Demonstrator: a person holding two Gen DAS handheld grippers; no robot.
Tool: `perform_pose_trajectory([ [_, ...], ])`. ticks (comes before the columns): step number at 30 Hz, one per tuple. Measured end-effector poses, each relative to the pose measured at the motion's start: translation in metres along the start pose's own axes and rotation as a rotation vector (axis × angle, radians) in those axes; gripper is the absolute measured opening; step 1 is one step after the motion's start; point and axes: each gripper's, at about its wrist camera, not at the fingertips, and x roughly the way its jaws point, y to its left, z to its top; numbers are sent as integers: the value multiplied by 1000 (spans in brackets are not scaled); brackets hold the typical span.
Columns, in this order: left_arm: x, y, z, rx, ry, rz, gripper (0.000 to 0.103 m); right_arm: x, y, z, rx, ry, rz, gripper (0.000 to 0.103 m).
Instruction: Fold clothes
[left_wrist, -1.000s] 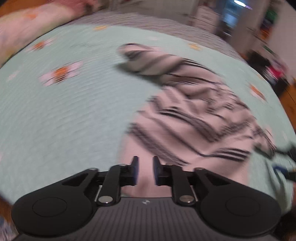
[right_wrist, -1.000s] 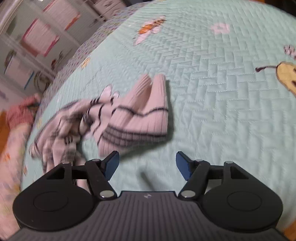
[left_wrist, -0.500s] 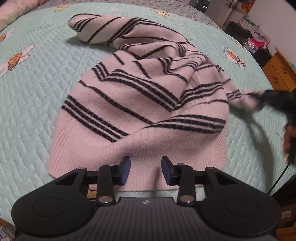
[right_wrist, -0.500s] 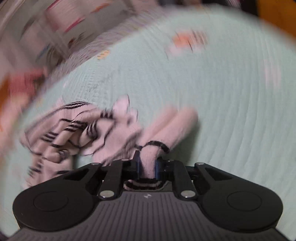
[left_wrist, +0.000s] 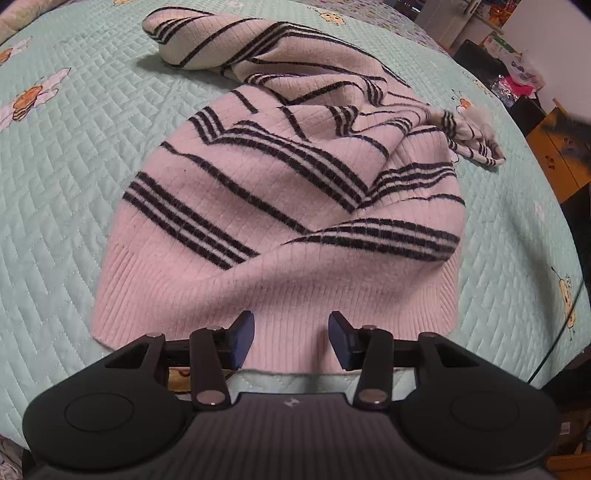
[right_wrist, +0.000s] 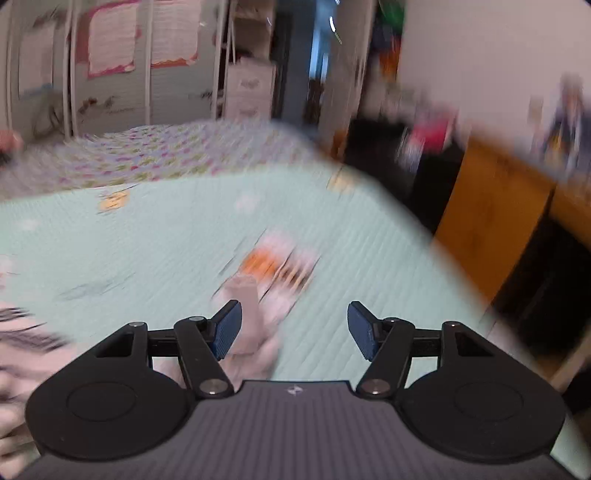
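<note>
A pink knit sweater (left_wrist: 280, 206) with dark stripes lies rumpled on a mint quilted bedspread (left_wrist: 74, 155). Its ribbed hem faces me and one sleeve (left_wrist: 207, 40) stretches to the far left. My left gripper (left_wrist: 291, 338) hovers open just over the middle of the hem, nothing between its fingers. In the blurred right wrist view, my right gripper (right_wrist: 294, 330) is open; a pink sleeve end (right_wrist: 247, 314) lies loose beside its left finger, and more striped sweater (right_wrist: 26, 339) shows at the left edge.
The bedspread (right_wrist: 147, 236) carries bee and flower prints. Beyond the bed's right edge stand a wooden cabinet (right_wrist: 491, 221) and dark clutter. White shelving (right_wrist: 110, 74) lines the far wall. A dark cable (left_wrist: 561, 332) runs off the bed's right side.
My right gripper, shut on the sleeve half a second ago, has opened and let it go while swinging right. My left gripper opened wider and settled near the hem.
</note>
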Motion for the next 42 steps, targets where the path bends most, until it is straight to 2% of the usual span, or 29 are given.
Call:
perform_pose_trajectory([
  [2, -3, 6, 0, -23, -4, -10, 47, -5, -3, -52, 163, 157, 243, 65],
  [4, -7, 11, -1, -48, -12, -14, 47, -9, 2, -106, 271, 308, 380, 65],
  [5, -8, 11, -3, -54, -11, -15, 49, -13, 9, -127, 287, 348, 420, 65],
  [7, -10, 13, -6, -65, -6, -18, 52, -22, 24, -168, 301, 409, 485, 65],
  [10, -13, 14, -11, -82, 1, -22, 53, -39, 54, -192, 189, 342, 540, 68],
  [13, -17, 16, -16, -99, 7, -26, 53, -41, 82, -194, 122, 334, 555, 69],
  [16, -20, 18, -21, -115, 14, -30, 53, -33, 104, -193, 54, 292, 513, 69],
  [20, -24, 19, -27, -132, 22, -32, 54, -16, 105, -191, 136, 243, 537, 68],
  [21, -25, 19, -28, -132, 24, -30, 54, -11, 104, -189, 158, 258, 558, 55],
  [22, -26, 19, -29, -132, 26, -28, 54, -7, 103, -188, 182, 278, 580, 19],
  [23, -27, 19, -29, -136, 25, -30, 54, -5, 98, -188, 235, 319, 609, 9],
  [24, -29, 19, -29, -140, 24, -33, 54, -4, 92, -188, 298, 344, 636, 10],
  [27, -34, 22, -27, -156, 11, -41, 54, -29, 69, -180, 432, 331, 753, 9],
  [29, -40, 26, -26, -171, -8, -49, 55, -58, 50, -169, 487, 295, 841, 7],
  [33, -47, 38, -22, -202, -35, -50, 57, -116, -3, -149, 545, 173, 917, 0],
  [34, -48, 40, -23, -208, -39, -50, 58, -127, -15, -145, 536, 142, 896, 0],
  [36, -47, 43, -22, -217, -43, -41, 58, -141, -29, -139, 436, 113, 743, 0],
  [38, -46, 44, -22, -213, -43, -18, 58, -141, -33, -144, 361, 122, 618, 3],
  [41, -49, 45, -23, -186, -68, 34, 58, -130, -21, -159, 303, 176, 552, 11],
  [42, -51, 47, -23, -182, -80, 51, 58, -125, -14, -164, 295, 197, 548, 23],
])
